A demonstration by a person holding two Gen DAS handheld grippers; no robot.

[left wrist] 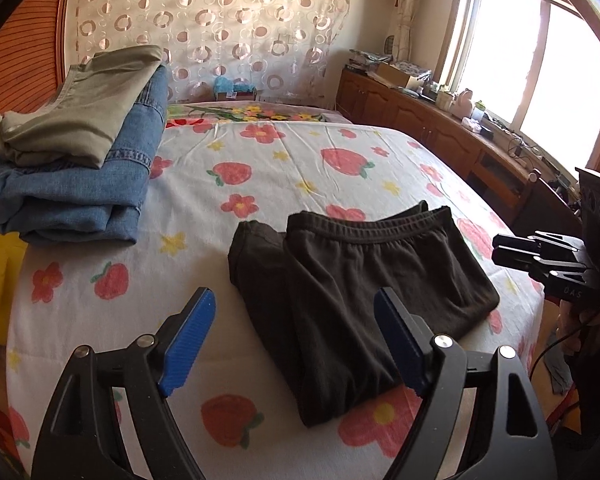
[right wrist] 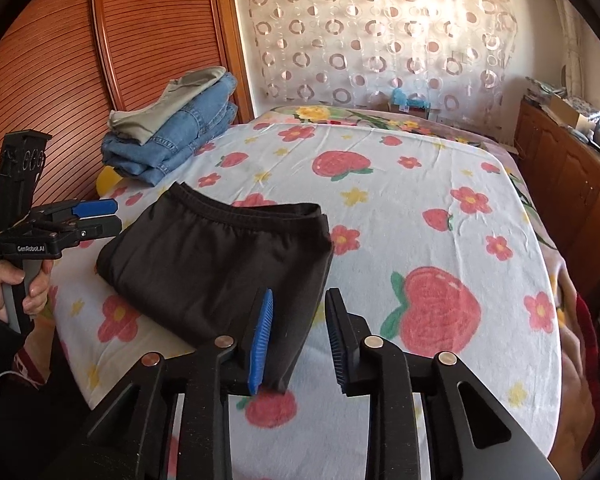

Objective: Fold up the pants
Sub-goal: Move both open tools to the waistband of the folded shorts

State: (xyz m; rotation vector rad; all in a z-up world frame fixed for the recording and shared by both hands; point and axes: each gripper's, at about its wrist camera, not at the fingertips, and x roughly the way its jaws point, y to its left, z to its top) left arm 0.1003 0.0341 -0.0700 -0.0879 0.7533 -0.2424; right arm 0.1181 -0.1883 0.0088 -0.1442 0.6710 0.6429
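A bed (left wrist: pixel 300 152) covered with a white sheet (right wrist: pixel 420 216) printed with red strawberries, red flowers and yellow stars fills most of both views; beyond the tongs, at the far side of the bed, hangs a sheer curtain (left wrist: pixel 220 20) patterned with rings; a slatted wooden wardrobe door (right wrist: pixel 60 60) stands off to the left, and a long wooden cabinet (left wrist: pixel 440 128) with clutter on top runs along the right under a bright window (left wrist: pixel 540 72); ahead of the left tongs and to their left, a stack of folded clothes rests on the bed, blue jeans (left wrist: pixel 72 188) underneath and olive-green trousers (left wrist: pixel 84 108) on top; the black pants (left wrist: pixel 360 280) lie folded into a compact rectangle on the sheet just ahead of both tongs, the elastic waistband on the far edge; the left tongs (left wrist: pixel 296 340) stand wide apart and released, their blue pads clear of the cloth, with the near end of the pants lying in the gap between them; the right tongs (right wrist: pixel 300 340) are partly parted and also released, the near corner of the pants sitting just beside the left blue pad without being pinched; a hand (right wrist: pixel 12 292) grips the handle of the left tongs at the left edge of the right wrist view.
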